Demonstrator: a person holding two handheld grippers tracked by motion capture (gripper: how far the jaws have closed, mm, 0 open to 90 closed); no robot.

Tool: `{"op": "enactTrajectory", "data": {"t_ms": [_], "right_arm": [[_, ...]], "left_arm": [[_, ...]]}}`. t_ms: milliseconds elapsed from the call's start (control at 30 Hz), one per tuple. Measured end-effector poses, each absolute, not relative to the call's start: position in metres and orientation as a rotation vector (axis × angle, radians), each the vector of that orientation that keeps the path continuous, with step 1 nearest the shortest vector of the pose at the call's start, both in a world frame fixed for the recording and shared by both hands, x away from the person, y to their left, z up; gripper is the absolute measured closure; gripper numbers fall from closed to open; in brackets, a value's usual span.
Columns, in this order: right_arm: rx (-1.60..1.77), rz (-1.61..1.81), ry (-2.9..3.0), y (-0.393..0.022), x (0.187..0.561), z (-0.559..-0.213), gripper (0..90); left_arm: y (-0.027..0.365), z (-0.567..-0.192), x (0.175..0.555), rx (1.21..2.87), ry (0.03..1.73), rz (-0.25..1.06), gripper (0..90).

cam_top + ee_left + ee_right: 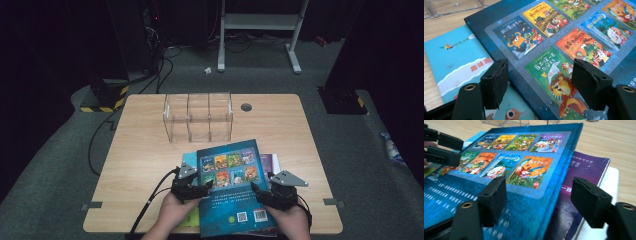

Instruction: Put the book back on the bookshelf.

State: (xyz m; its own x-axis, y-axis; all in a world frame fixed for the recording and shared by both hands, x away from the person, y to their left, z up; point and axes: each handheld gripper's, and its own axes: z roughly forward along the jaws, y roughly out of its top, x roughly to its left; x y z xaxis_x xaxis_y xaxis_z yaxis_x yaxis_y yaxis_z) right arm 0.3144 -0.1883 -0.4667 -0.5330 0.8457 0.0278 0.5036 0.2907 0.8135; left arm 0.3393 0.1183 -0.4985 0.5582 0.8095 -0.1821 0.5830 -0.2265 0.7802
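Dark blue and glossy, the hardback picture book is lying back cover up on a small stack, and both grippers are coming at it from opposite long edges, presumably so it can be lifted level rather than dragged. The left gripper is straddling the book's left edge with its jaws standing wide, one pad over the light blue book beneath and the other over the printed cover thumbnails; nothing is pinched yet. The right gripper is doing the same on the other edge, jaws wide and gripping nothing, one above the blue cover, the other over the purple book (itself resting on something white). Beyond the jaws, the clear acrylic organiser is standing on the wooden table, likely the book's destination.
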Motion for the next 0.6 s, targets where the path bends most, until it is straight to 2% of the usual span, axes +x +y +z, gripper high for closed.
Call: {"op": "enactTrajectory", "data": {"t_ms": [333,400,600], "right_arm": [[1.294,1.141,2.137,-0.193,0.317,-0.469,26.7],[1.304,1.158,2.135,-0.196,0.315,-0.47,29.7],[1.334,1.188,2.137,-0.199,0.312,-0.471,30.3]], "left_arm": [[0.105,-0.494,0.347,1.939,1.124,0.323,30.2],[0.104,-0.494,0.347,1.935,1.124,0.328,30.2],[0.104,-0.496,0.346,1.921,1.127,0.329,30.3]]}}
